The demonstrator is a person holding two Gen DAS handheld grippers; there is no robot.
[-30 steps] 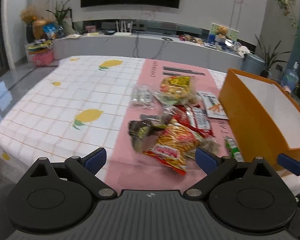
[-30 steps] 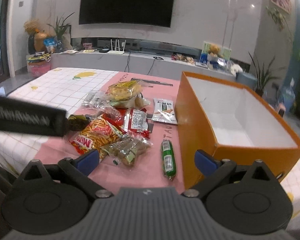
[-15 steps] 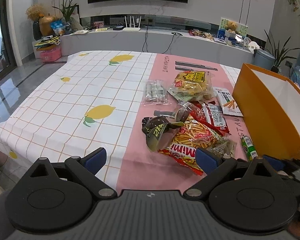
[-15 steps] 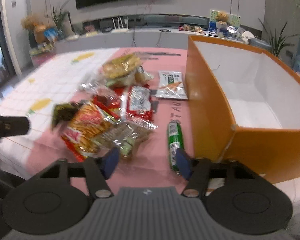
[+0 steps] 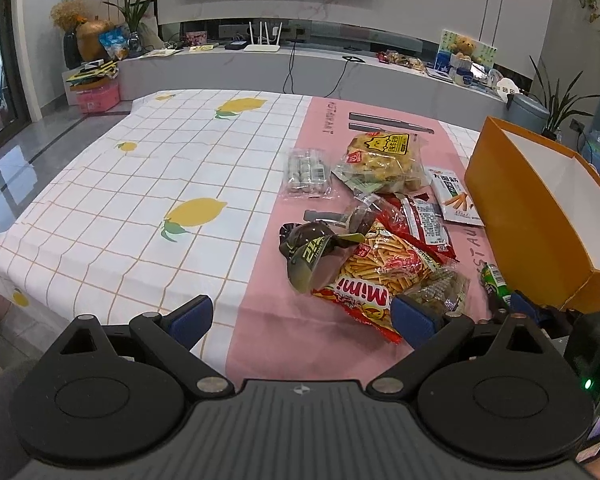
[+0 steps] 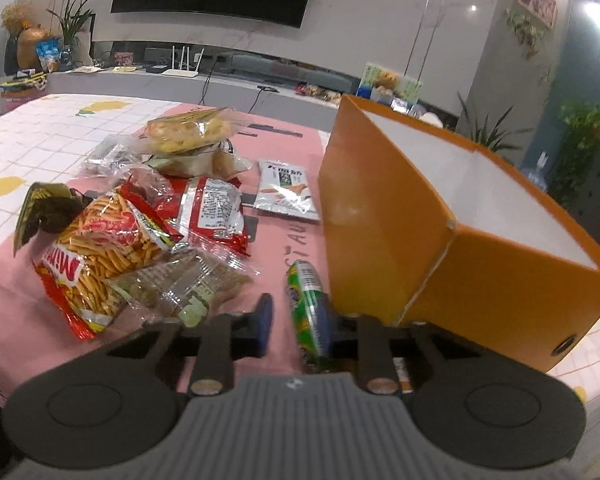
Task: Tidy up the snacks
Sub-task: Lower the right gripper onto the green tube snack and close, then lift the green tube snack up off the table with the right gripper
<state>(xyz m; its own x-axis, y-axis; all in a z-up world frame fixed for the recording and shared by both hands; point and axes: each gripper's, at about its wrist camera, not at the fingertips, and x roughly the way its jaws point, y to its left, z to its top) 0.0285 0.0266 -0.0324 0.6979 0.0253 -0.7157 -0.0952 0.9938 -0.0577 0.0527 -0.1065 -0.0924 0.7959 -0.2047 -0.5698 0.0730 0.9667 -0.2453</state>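
Our left gripper [image 5: 302, 317] has its jaws wide apart and holds nothing. Our right gripper [image 6: 296, 320] sits low, its jaws partly closed.

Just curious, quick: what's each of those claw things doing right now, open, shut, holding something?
Left gripper: open, empty, above the table.
Right gripper: partly open around the green snack stick, not yet gripping.

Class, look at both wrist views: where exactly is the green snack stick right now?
The green snack stick lies on the pink mat beside the orange box, between the right gripper fingers. In the left wrist view it shows at far right.
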